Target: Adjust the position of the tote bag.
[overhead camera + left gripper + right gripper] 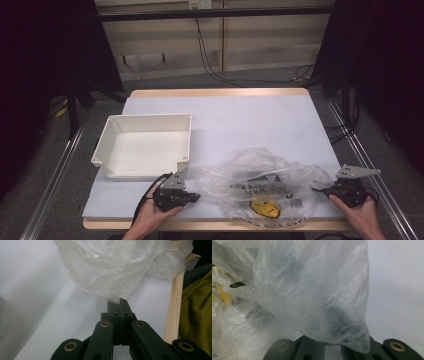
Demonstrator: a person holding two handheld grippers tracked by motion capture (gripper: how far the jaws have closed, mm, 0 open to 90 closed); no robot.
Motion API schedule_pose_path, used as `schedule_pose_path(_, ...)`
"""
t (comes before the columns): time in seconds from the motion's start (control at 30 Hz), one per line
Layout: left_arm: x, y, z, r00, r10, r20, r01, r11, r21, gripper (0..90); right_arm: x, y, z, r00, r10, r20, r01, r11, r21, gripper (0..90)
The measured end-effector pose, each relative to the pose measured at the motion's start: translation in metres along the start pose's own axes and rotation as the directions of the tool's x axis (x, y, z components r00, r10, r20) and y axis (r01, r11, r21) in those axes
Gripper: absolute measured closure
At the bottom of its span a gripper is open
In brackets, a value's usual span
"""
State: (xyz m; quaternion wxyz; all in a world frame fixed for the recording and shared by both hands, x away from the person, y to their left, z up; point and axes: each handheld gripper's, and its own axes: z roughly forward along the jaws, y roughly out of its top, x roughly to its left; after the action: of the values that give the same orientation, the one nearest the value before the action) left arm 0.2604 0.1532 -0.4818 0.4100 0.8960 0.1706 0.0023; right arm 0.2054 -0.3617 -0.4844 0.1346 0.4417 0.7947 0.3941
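A crumpled clear plastic bag with black lettering and a yellow print lies near the table's front edge, spread between the two grippers. My left gripper is at the bag's left end. In the left gripper view its black jaws are pressed together, and my left gripper pinches a bit of the bag's edge at its tips. My right gripper holds the bag's right end. In the right gripper view the bag's film drapes over the jaws and hides their tips.
A shallow white tray with nothing in it stands on the left of the white-covered table, just behind my left gripper. The table's wooden front edge runs close beside the left gripper. Dark frames and cables stand beyond the table.
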Motion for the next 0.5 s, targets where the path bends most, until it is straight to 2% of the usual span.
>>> schedule_pose_path(0.03,0.0,0.0,-0.001,1.0,0.002,0.003,-0.002,1.0,0.002,90.0,0.001,0.0,-0.001,1.0,0.0,-0.001,0.0,1.0,-0.006,90.0)
schedule_pose_path(0.07,0.0,0.0,-0.001,0.9998,-0.01,0.015,0.011,0.9998,-0.017,90.0,0.001,0.0,-0.002,1.0,-0.003,-0.007,0.003,1.0,-0.018,90.0)
schedule_pose_path(0.13,0.0,0.0,-0.003,0.9999,-0.004,0.012,0.004,0.9999,-0.016,90.0,0.001,0.0,-0.005,0.9998,-0.008,-0.016,0.007,0.999,-0.046,87.7)
schedule_pose_path(0.23,-0.001,0.0,-0.008,0.9997,-0.02,0.017,0.021,0.9982,-0.056,89.9,0.002,0.001,-0.012,0.9997,0.002,-0.026,-0.004,0.996,-0.094,83.8)
schedule_pose_path(0.37,-0.003,0.0,-0.014,0.9989,-0.041,0.021,0.043,0.9933,-0.107,80.2,0.004,0.002,-0.02,0.9992,0.009,-0.04,-0.015,0.989,-0.147,77.9)
schedule_pose_path(0.43,-0.004,-0.001,-0.017,0.9989,-0.045,0.01,0.046,0.9913,-0.123,77.0,0.005,0.002,-0.025,0.9986,0.015,-0.051,-0.023,0.985,-0.174,72.2)
schedule_pose_path(0.5,-0.005,0.0,-0.019,0.9989,-0.045,0.017,0.047,0.9891,-0.14,73.8,0.007,0.003,-0.029,0.9988,0.022,-0.044,-0.03,0.982,-0.189,62.0)
